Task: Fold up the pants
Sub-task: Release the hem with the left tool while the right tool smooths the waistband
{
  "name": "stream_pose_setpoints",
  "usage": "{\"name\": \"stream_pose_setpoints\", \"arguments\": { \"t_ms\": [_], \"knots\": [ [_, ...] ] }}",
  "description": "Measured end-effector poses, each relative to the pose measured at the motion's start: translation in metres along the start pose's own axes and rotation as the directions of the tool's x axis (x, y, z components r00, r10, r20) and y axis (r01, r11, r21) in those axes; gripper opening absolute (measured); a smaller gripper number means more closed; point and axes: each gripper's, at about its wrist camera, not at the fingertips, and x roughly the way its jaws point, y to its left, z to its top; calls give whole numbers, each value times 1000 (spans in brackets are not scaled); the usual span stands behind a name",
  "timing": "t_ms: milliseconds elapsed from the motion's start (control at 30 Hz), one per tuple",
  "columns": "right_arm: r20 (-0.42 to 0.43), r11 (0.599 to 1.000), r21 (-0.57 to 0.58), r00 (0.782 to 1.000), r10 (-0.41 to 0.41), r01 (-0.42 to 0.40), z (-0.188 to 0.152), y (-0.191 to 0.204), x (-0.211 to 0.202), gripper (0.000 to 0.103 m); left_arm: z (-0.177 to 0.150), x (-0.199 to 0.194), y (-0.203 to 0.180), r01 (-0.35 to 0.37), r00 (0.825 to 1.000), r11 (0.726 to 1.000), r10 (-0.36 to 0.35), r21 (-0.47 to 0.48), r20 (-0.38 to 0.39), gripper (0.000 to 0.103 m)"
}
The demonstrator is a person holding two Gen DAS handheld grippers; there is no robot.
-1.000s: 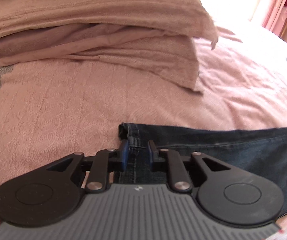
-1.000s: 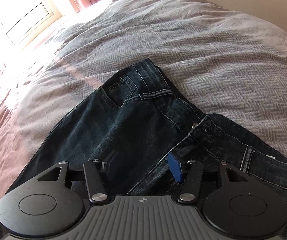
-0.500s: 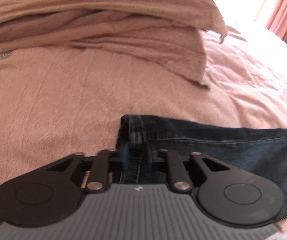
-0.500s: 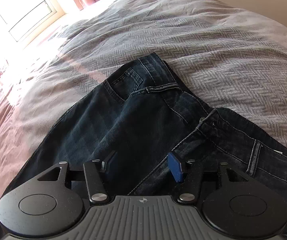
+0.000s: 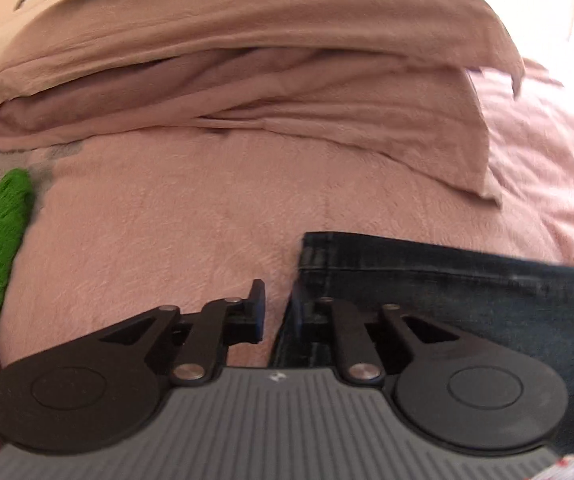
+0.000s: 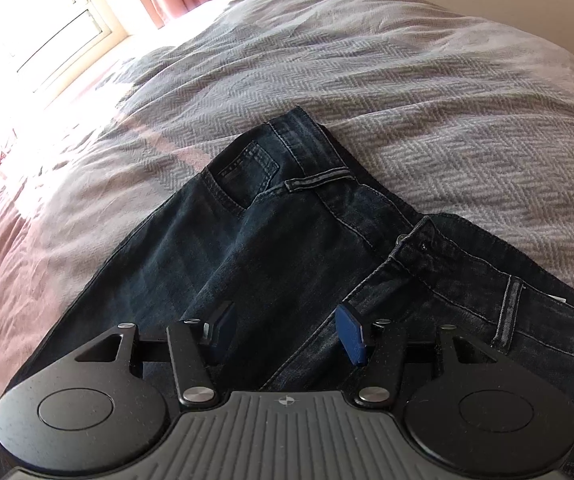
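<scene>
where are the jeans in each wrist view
Left wrist: only a leg's hem end of the jeans shows, lower right, running off the right edge, beside the open left tongs.
Right wrist: the waistband and pocket end fills the lower centre, under the open right tongs.
Shared landmark: the bedspread that the jeans lie on.

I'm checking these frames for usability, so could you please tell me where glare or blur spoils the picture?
Left wrist view: motion blur softens the pink pillows, with glare at the top right. Right wrist view: sharp dark blue denim jeans, but the window is blown out white.
</scene>
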Motion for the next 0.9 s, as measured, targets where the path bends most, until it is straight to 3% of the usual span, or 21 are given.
{"name": "stream_pose_setpoints", "arguments": {
  "t_ms": [67, 167, 200, 300, 367, 400, 500, 667, 733, 833, 900],
  "knots": [
    [10, 999, -44, 1000, -7, 8, 0, 2, -5, 52, -8, -19, 21, 15, 1000, 992, -14, -127, 8, 19],
    [48, 999, -49, 999, 1, 1, -1, -1, -15, 52, -36, -53, 42, 67, 998, 956, -68, -285, 7, 25],
    [57, 999, -38, 998, 11, -8, -3, -4, -18, 52, -49, -62, 46, 71, 997, 942, -78, -327, -7, 32],
    [55, 1000, -7, 998, 30, -29, -6, -12, -20, 52, -86, -66, 45, 106, 989, 912, -138, -397, -52, 39],
    [27, 1000, -9, 999, 26, -26, -7, -18, -18, 52, -98, -56, 37, -6, 988, 941, -48, -338, -149, 39],
    [22, 1000, -19, 1000, 12, -11, -7, -20, -18, 52, -101, -59, 39, -39, 989, 946, -10, -321, -149, 40],
    [34, 999, -54, 999, -5, 6, -4, -35, -31, 52, -106, -106, 48, -165, 985, 937, 137, -309, -108, 29],
    [12, 1000, -10, 1000, 28, -28, -8, -93, -69, 52, -162, -220, 69, -206, 977, 931, 176, -302, -123, 38],
    [-19, 999, 9, 999, 35, -35, -15, -116, -80, 52, -200, -268, 74, -226, 972, 902, 184, -367, -146, 48],
    [-60, 998, 35, 997, 49, -47, -27, -149, -95, 52, -267, -324, 75, -252, 964, 823, 170, -508, -203, 52],
    [-84, 997, 47, 994, 66, -62, -31, -167, -100, 52, -310, -347, 68, -239, 966, 766, 123, -597, -229, 52]
  ]
}}
